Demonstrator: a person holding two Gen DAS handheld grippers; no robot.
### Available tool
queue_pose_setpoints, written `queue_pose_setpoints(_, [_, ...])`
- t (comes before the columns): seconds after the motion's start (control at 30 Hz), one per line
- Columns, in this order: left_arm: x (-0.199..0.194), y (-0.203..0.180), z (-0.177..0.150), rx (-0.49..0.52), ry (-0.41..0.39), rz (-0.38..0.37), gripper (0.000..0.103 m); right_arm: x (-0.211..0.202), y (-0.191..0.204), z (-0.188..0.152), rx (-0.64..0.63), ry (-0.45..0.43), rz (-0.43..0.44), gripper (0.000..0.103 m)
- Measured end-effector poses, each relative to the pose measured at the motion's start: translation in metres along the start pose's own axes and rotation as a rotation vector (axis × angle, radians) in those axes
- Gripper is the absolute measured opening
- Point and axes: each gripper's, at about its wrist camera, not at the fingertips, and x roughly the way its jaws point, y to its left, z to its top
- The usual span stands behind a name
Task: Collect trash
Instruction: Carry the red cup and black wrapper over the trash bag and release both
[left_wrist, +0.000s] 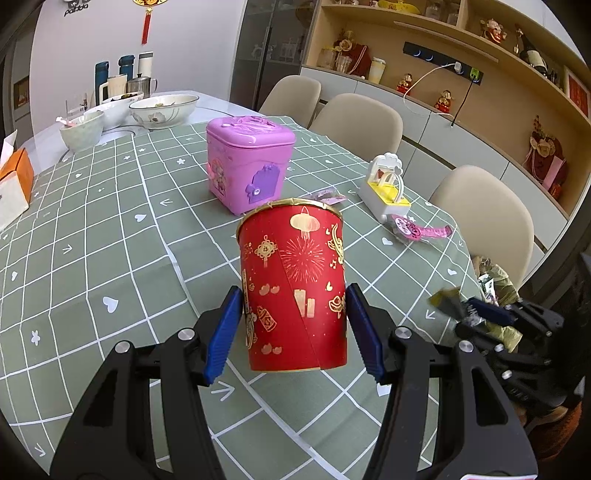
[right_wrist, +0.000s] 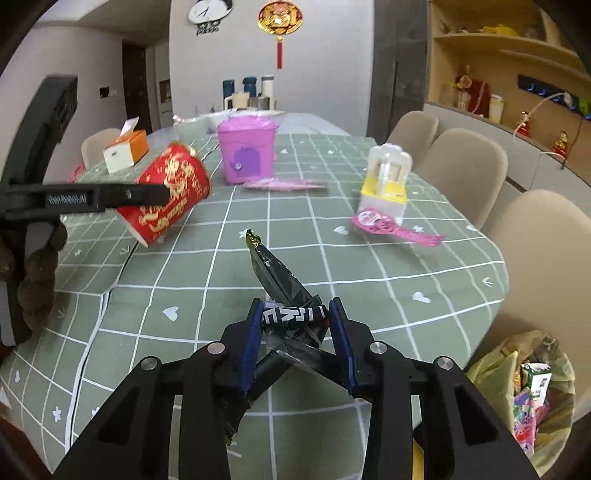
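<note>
My left gripper is shut on a red paper cup with gold patterns, its blue pads pressed on both sides. The cup is held above the green checked tablecloth; in the right wrist view the red cup is tilted, rim pointing away. My right gripper is shut on a crumpled black wrapper that spans between its pads and sticks out forward over the cloth. In the left wrist view the right gripper appears at the right edge with the wrapper in it.
A purple toy box, a white and yellow toy, a pink toy watch and a flat pink wrapper lie on the table. Bowls and a tissue box stand further back. A lined trash bin sits beside the table's right end, near beige chairs.
</note>
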Motion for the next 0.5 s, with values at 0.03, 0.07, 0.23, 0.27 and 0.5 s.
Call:
queue_pose_setpoints(0.03, [0.000,-0.001,0.000,0.001,-0.001,0.001,0.054,-0.005,-0.004,0.000,0.004,-0.009,-0.010,0.034])
queue_pose_setpoints(0.07, [-0.001,-0.002,0.001,0.000,-0.003,0.004,0.054,-0.008,-0.007,-0.001,0.005,-0.013,-0.019,0.034])
queue_pose_setpoints(0.23, [-0.009,-0.017,0.006,0.012,-0.037,0.027,0.054,-0.030,-0.027,-0.004,0.019,-0.045,-0.043,0.034])
queue_pose_setpoints(0.27, [-0.010,-0.021,0.006,0.014,-0.040,0.028,0.054,-0.037,-0.033,-0.007,0.027,-0.057,-0.047,0.034])
queue_pose_setpoints(0.5, [-0.007,-0.073,-0.001,0.019,-0.031,0.008,0.054,-0.074,-0.081,-0.027,0.123,-0.116,-0.065,0.034])
